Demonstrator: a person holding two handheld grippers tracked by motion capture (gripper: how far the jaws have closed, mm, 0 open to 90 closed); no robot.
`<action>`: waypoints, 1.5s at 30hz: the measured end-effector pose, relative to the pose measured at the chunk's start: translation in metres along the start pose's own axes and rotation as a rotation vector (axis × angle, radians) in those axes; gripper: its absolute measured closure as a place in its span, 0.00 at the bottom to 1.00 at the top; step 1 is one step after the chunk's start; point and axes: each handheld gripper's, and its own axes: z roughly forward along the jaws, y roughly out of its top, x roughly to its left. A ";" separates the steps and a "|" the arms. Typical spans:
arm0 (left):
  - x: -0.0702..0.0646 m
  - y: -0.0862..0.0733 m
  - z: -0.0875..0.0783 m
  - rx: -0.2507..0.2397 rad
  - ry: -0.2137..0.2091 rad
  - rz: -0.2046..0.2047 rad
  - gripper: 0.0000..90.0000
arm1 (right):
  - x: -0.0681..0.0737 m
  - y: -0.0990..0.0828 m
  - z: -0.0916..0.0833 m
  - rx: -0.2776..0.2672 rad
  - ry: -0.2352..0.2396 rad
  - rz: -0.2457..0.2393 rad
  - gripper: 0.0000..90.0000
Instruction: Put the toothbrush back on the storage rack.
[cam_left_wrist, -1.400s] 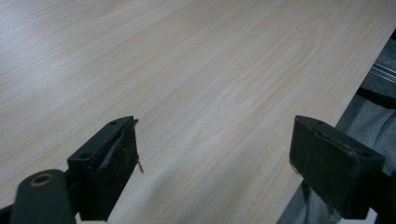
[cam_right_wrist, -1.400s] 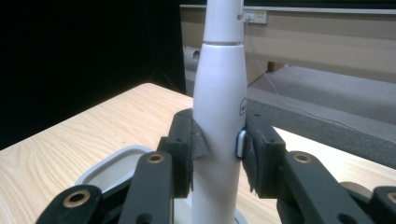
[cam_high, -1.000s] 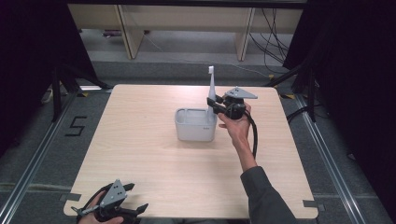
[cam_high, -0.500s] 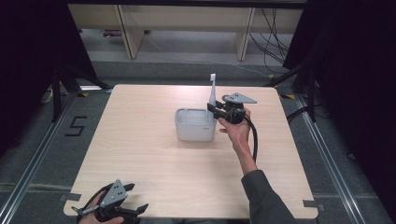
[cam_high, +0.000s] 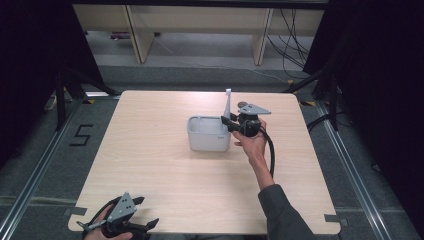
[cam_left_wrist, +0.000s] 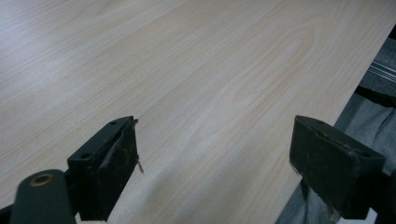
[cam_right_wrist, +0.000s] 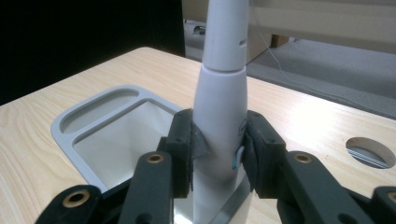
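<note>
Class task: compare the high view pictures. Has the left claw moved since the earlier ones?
No. The left claw lies at the same spot by the table's near left corner, jaws open.

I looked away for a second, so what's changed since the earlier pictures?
Hardly anything. The right tongs are clamped on the white toothbrush, upright at the grey holder, as before. The left tongs are open at the table's near edge, unmoved.
</note>
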 end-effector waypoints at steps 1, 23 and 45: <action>0.000 0.000 0.000 -0.002 -0.001 -0.003 0.16 | 0.001 0.000 0.001 0.002 0.002 0.002 0.74; 0.000 0.000 0.000 -0.003 -0.006 0.005 0.16 | 0.002 -0.002 -0.003 0.000 0.015 0.036 0.64; 0.000 0.000 0.000 -0.004 -0.003 0.000 0.16 | 0.005 0.006 -0.029 -0.002 0.015 0.027 0.38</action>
